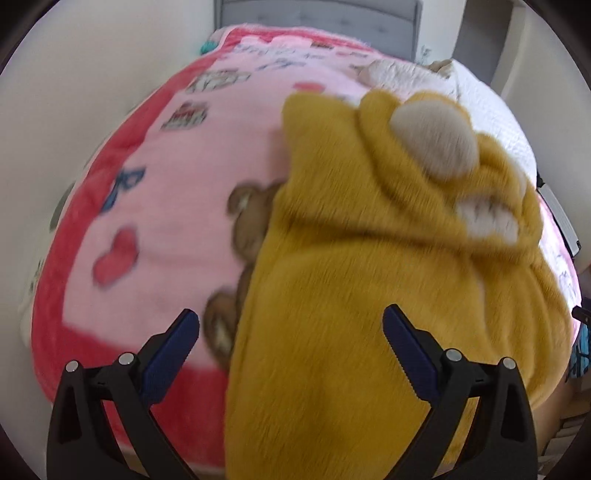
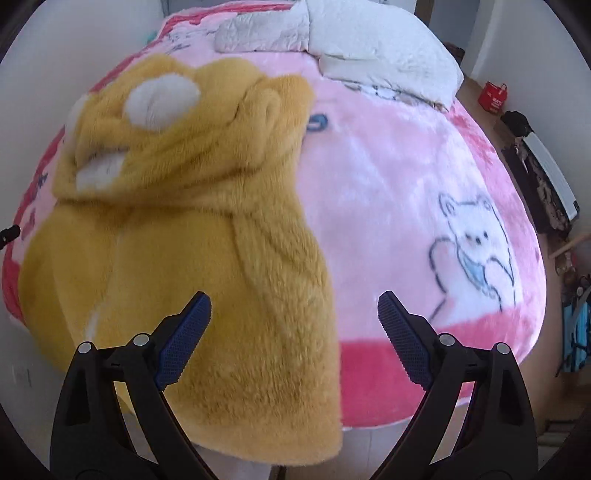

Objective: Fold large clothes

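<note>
A fluffy mustard-yellow hooded garment (image 1: 351, 295) with cream ear patches lies on a bed, its hood toward the far end and its hem hanging over the near edge. It also shows in the right wrist view (image 2: 207, 258). My left gripper (image 1: 291, 325) is open and empty, hovering above the garment's left edge near the hem. My right gripper (image 2: 294, 306) is open and empty, above the garment's right edge near the hem. Neither gripper touches the cloth.
A pink and red plush blanket (image 1: 159, 206) with bear prints covers the bed (image 2: 406, 192). A white cover and pillows (image 2: 369, 40) lie at the far end. A grey headboard (image 1: 317, 14) stands behind. A red bag (image 2: 491, 96) and a radiator (image 2: 550, 173) are on the right.
</note>
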The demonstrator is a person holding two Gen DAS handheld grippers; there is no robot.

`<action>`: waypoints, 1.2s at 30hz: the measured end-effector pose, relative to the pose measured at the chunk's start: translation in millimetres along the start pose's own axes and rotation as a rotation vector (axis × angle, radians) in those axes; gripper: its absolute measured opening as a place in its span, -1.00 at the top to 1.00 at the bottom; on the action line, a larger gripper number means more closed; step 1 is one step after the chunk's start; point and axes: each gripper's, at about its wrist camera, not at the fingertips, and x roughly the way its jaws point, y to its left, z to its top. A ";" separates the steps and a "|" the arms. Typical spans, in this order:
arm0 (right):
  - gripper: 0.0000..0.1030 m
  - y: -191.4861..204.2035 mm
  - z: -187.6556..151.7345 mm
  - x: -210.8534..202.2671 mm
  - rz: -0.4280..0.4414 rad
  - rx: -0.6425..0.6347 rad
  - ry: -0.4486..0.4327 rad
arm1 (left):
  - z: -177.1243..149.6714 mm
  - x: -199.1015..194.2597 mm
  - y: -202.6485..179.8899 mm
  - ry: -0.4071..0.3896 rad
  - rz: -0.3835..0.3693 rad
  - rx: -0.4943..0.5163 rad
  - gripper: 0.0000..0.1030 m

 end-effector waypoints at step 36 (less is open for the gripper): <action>-0.84 -10.7 -205.9 5.4 0.005 0.226 -0.375 | -187.9 16.7 37.9 -0.205 -0.155 -0.057 -0.90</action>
